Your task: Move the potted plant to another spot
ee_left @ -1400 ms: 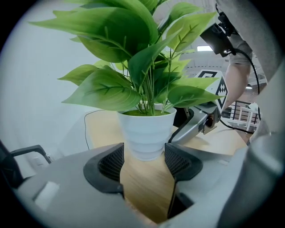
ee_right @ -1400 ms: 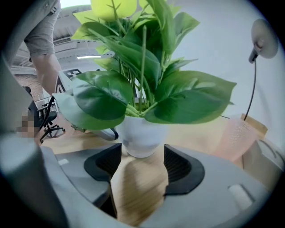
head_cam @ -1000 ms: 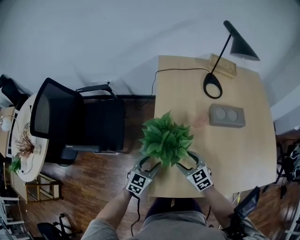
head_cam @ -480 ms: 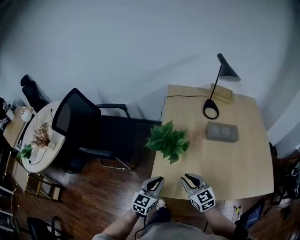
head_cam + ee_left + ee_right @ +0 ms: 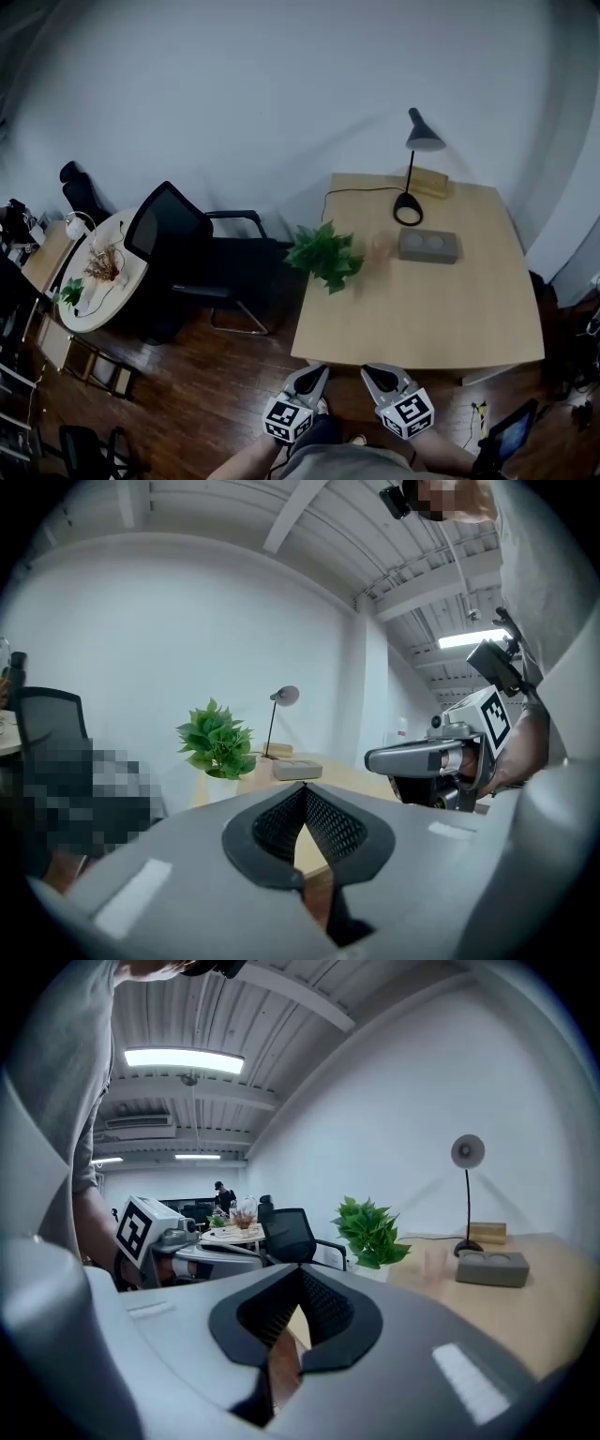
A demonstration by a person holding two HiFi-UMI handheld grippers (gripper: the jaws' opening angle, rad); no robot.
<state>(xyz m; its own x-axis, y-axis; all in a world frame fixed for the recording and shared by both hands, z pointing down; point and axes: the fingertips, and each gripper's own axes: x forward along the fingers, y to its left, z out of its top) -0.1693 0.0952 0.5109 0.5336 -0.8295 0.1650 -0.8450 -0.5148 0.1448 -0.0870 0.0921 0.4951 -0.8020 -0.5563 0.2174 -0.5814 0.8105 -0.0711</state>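
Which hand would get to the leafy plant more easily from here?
Probably the left. The potted plant stands at the table's left edge, on the left tongs' side; the right tongs sit further across. Both are shut, empty and well back.

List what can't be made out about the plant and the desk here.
- Potted plant: in the head view, its own leaves hide its base.
- Grey block: in the head view, too small to identify.
- Pale object beside the plant: in the head view, too faint to identify.
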